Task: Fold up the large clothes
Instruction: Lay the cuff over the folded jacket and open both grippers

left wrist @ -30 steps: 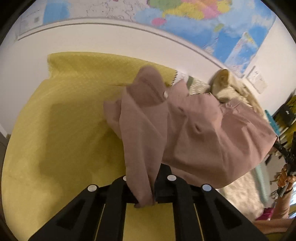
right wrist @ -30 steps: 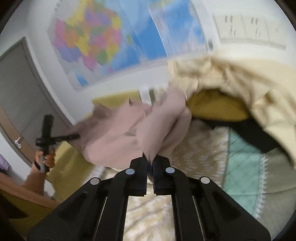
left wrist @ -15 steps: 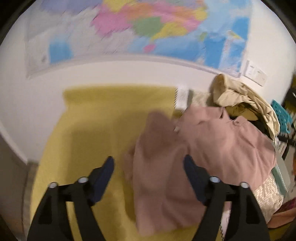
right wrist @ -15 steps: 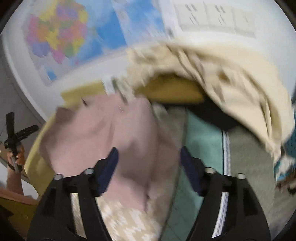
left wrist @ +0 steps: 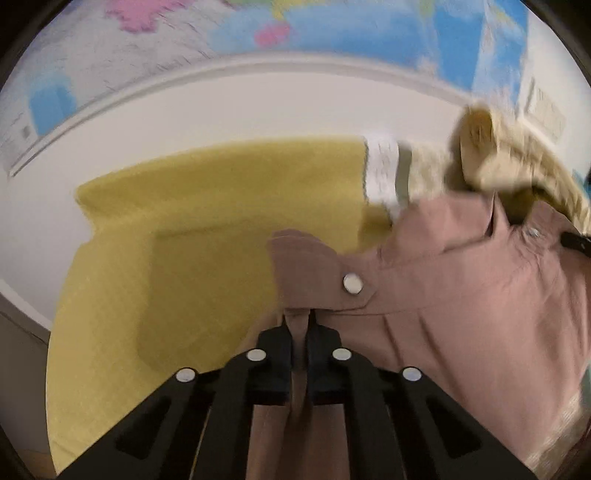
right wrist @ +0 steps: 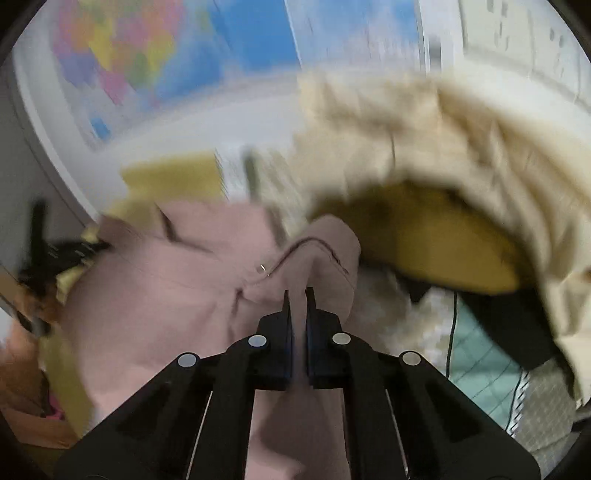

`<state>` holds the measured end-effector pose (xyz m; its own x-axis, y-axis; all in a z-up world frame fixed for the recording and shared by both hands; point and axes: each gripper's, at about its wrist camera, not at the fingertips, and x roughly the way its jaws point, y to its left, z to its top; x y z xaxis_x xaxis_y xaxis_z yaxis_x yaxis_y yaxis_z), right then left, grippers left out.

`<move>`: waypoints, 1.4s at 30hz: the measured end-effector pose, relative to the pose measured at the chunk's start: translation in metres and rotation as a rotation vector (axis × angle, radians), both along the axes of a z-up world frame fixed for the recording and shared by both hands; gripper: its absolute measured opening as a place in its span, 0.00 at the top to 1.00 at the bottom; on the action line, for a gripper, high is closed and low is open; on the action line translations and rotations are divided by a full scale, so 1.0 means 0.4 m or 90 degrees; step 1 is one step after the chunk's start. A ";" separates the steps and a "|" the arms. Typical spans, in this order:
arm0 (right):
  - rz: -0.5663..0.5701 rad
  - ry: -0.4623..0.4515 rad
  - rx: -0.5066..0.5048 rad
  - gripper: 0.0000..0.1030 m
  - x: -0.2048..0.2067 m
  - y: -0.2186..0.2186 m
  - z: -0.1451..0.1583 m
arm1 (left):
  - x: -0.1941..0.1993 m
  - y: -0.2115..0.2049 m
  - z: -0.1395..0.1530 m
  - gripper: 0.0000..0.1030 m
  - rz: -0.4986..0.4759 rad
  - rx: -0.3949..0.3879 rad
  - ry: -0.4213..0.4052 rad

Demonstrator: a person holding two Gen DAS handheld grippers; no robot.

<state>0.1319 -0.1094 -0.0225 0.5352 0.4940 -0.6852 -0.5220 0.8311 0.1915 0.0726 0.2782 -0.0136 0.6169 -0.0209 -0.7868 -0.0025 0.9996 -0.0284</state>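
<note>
Covering surface, yellow cloth [left wrist: 207, 236] (wall map [left wrist: 332, 33] behind)

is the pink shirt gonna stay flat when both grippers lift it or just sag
Likely sag: the pink shirt already bunches into folds where the left gripper pinches it. It probably drapes between grips, since it creases softly near the right gripper. It seems light: thin cloth.
</note>
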 end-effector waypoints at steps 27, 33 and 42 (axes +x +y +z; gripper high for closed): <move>-0.078 -0.012 -0.009 0.41 0.001 -0.066 -0.025 | -0.063 0.048 0.007 0.43 0.088 0.087 -0.043; -0.010 -0.045 -0.043 0.41 -0.099 -0.007 -0.025 | -0.138 0.013 0.027 0.35 0.076 0.098 -0.068; -0.014 0.006 -0.084 0.42 -0.043 0.038 -0.143 | -0.169 0.025 -0.028 0.35 0.086 0.095 -0.026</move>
<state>0.1145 -0.0940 -0.0797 0.5382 0.3881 -0.7482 -0.5024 0.8605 0.0850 0.0050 0.2882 -0.0247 0.6379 0.1789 -0.7491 -0.1390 0.9834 0.1165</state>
